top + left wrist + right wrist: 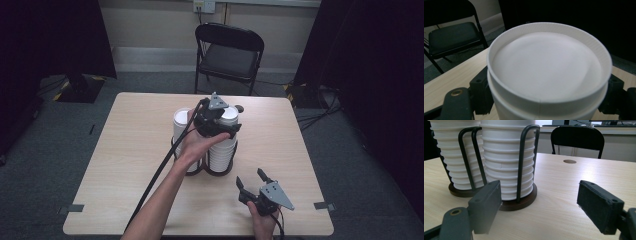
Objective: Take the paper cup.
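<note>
Two stacks of upturned white paper cups stand in a black wire holder (220, 171) at the table's middle. My left gripper (220, 122) is at the top of the right stack (222, 150), shut on the top cup (546, 65), whose recessed base faces the camera with a jaw pressed on either side. The left stack (180, 120) rises just beside it. My right gripper (250, 177) is held open near the front right of the table, with nothing between its jaws. In the right gripper view it (539, 202) points at the holder's base (519, 203) from a short distance.
The light wooden table (130, 150) has a small round hole (240, 108) near its far edge. A black folding chair (229, 55) stands behind the table. Dark curtains hang on both sides. The left gripper's cable (155, 175) trails across the table toward the front.
</note>
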A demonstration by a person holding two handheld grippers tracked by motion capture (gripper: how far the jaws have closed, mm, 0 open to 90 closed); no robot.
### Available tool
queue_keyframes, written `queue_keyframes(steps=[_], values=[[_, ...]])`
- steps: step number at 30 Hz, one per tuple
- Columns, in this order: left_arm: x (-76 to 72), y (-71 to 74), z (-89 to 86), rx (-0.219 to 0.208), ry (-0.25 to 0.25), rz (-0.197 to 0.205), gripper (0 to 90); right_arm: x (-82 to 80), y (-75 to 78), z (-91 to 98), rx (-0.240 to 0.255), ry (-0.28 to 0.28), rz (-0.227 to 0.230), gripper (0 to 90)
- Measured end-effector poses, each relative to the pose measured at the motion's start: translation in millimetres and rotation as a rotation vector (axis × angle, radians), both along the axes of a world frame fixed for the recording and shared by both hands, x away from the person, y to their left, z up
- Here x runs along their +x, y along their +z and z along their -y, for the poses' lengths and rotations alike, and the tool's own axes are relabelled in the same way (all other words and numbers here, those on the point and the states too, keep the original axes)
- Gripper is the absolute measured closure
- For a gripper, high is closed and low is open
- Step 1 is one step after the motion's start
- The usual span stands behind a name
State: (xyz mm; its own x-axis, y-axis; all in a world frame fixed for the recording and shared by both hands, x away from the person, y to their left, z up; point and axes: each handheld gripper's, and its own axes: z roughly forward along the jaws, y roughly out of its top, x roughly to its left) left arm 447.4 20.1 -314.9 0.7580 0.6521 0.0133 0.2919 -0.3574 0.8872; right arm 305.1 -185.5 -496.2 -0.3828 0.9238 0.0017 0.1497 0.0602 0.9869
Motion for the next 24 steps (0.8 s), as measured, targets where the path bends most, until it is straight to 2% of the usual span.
queue_keyframes(steps=[6, 12, 15, 21, 24], values=[[-2.2, 4.9, -3.6, -0.046, 0.007, 0.021, 20.8, 0.1, 0.1, 0.3, 0.002, 0.003, -0.002, 19.3], [-5.8, 10.2, -5.9, -0.071, 0.0, 0.054, 21.0, 0.1, 0.0, 0.1, 0.002, -0.003, -0.002, 19.3], [-5.8, 11.6, -8.1, -0.091, -0.005, 0.053, 21.0, 0.0, 0.0, 0.1, 0.002, -0.002, 0.001, 19.3], [-8.9, 14.8, -9.6, -0.109, -0.01, 0.078, 21.1, 0.0, 0.0, 0.1, 0.002, -0.002, 0.0, 19.3], [-11.2, 16.1, -10.8, -0.117, -0.022, 0.103, 21.0, -0.1, 0.0, 0.4, 0.006, -0.003, -0.001, 19.2]])
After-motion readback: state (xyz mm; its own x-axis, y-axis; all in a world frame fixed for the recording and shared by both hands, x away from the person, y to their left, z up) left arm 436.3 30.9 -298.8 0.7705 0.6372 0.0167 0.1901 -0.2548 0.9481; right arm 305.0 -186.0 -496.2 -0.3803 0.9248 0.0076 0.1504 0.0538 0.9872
